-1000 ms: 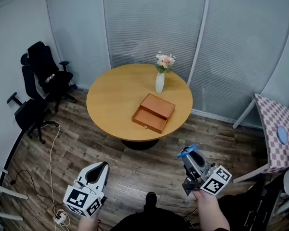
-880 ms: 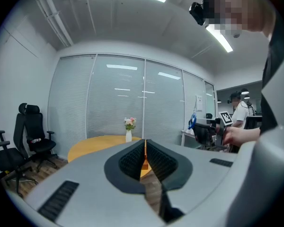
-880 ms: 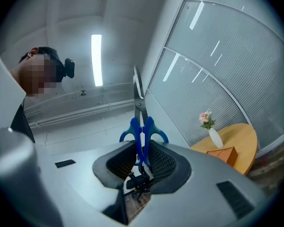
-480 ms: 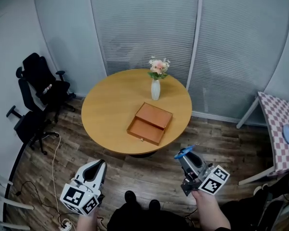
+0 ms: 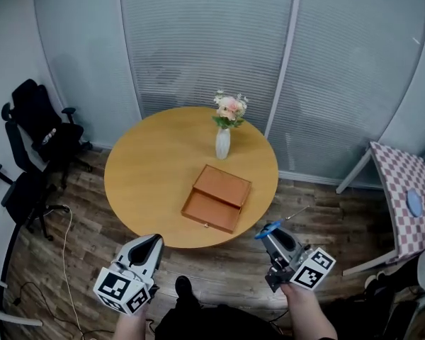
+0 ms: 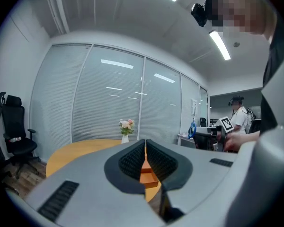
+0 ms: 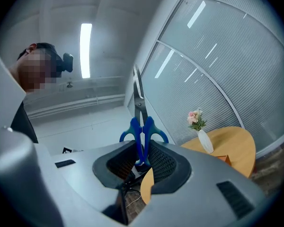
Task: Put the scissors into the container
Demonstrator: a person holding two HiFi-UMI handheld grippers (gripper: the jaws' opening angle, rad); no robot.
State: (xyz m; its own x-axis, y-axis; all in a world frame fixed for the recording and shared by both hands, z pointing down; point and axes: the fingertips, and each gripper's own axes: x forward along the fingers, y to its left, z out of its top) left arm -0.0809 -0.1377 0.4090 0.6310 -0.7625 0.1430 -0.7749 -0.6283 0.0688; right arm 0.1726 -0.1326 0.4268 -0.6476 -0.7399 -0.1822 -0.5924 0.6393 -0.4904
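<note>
The scissors have blue handles and steel blades that point up past the jaws. My right gripper is shut on their handles. From the head view, this gripper hangs over the wood floor in front of the round table, with the blue handles of the scissors at its tip. The container, a brown open box, lies on the table's near right part. My left gripper is level with the right one, short of the table. Its jaws are shut with nothing between them.
A white vase of pink flowers stands behind the container. Black office chairs are at the left, with a cable on the floor. A checkered table is at the right. Blinds on a glass wall close off the back.
The table and container have come lower and nearer in the head view as the person walks toward them. Both grippers keep their hold and spacing.
</note>
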